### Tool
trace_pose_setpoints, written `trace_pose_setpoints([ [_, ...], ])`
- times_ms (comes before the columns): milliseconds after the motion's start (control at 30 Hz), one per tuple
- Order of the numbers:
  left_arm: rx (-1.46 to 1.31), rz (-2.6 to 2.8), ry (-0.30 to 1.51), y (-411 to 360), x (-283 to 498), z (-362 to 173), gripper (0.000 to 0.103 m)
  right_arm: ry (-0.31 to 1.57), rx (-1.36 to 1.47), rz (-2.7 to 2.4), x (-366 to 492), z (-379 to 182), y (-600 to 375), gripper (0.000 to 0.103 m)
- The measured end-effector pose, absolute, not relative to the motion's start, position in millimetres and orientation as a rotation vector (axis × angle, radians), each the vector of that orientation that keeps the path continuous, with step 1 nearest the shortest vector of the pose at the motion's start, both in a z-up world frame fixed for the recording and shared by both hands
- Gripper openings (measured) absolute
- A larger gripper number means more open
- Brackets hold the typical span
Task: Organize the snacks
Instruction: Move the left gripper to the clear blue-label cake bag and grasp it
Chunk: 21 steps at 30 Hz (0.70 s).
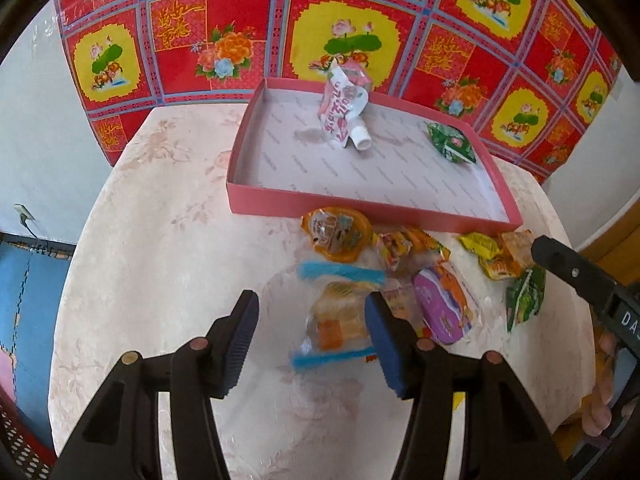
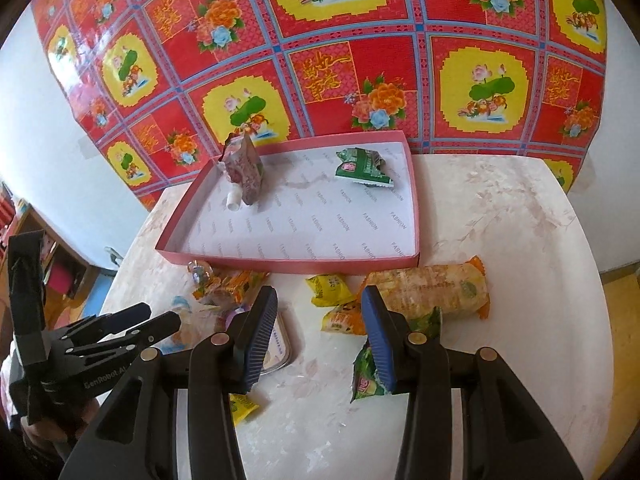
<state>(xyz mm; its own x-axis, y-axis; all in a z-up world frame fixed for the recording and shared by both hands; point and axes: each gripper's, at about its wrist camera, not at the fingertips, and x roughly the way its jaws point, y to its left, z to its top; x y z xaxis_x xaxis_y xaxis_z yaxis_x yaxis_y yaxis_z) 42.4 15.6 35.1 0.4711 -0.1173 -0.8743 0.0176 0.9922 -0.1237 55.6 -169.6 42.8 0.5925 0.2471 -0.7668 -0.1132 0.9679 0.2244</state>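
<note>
The left gripper [image 1: 312, 332], jaws spread and empty, hangs over a clear blue-edged snack bag [image 1: 338, 312] lying lengthwise toward the pink tray [image 1: 372, 204], while the right gripper [image 2: 320, 332], also spread, has a green packet [image 2: 370, 368] touching its right pad

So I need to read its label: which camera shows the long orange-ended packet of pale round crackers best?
The right wrist view: the long orange-ended cracker packet lies whole on the table, just before the pink tray, only its near end behind a finger. The left wrist view does not show it.
</note>
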Motion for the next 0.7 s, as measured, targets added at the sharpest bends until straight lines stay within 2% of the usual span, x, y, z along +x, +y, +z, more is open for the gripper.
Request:
trace_pose_setpoints([
  [700,-0.075,-0.08,1.096,9,38,15,0.058,0.948,0.152,0.236,51,32,-160,0.045],
])
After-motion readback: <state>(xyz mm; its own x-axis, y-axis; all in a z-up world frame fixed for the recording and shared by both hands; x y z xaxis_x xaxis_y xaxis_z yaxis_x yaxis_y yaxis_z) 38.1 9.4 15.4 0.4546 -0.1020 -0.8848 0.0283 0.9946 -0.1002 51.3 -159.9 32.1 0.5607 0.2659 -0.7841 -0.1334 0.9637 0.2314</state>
